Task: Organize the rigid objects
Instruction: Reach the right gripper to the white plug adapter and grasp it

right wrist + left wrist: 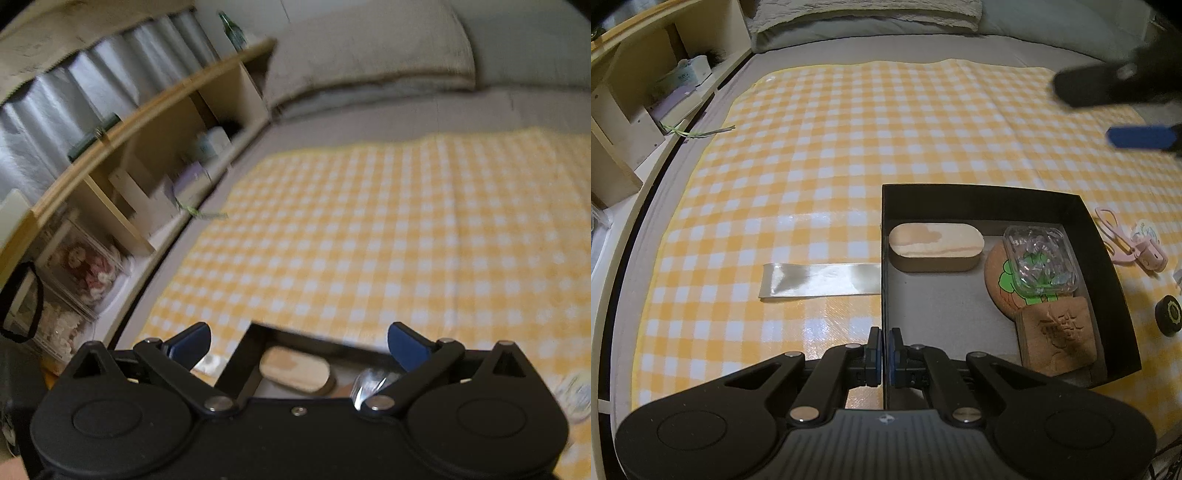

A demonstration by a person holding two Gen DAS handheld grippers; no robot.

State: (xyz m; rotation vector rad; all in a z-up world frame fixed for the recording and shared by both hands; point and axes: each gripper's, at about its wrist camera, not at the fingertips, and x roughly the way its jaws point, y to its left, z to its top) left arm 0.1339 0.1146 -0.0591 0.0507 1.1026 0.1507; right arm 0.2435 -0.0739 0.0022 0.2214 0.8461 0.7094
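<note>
A black box (1108,254) sits on the yellow checked cloth. It holds an oval wooden case (936,246), a clear plastic box (1039,260) on a round cork coaster (999,284), and a carved wooden block (1058,334). My left gripper (885,356) is shut on the box's left wall at its near corner. My right gripper (299,345) is open and empty, above the box (243,354); it shows blurred at upper right in the left wrist view (1123,107). A pink item (1134,251) and a black round item (1169,314) lie right of the box.
A clear tape strip (820,280) lies on the cloth (849,129) left of the box. A wooden shelf unit (631,96) with small items runs along the left side. Pillows (868,18) lie at the far end.
</note>
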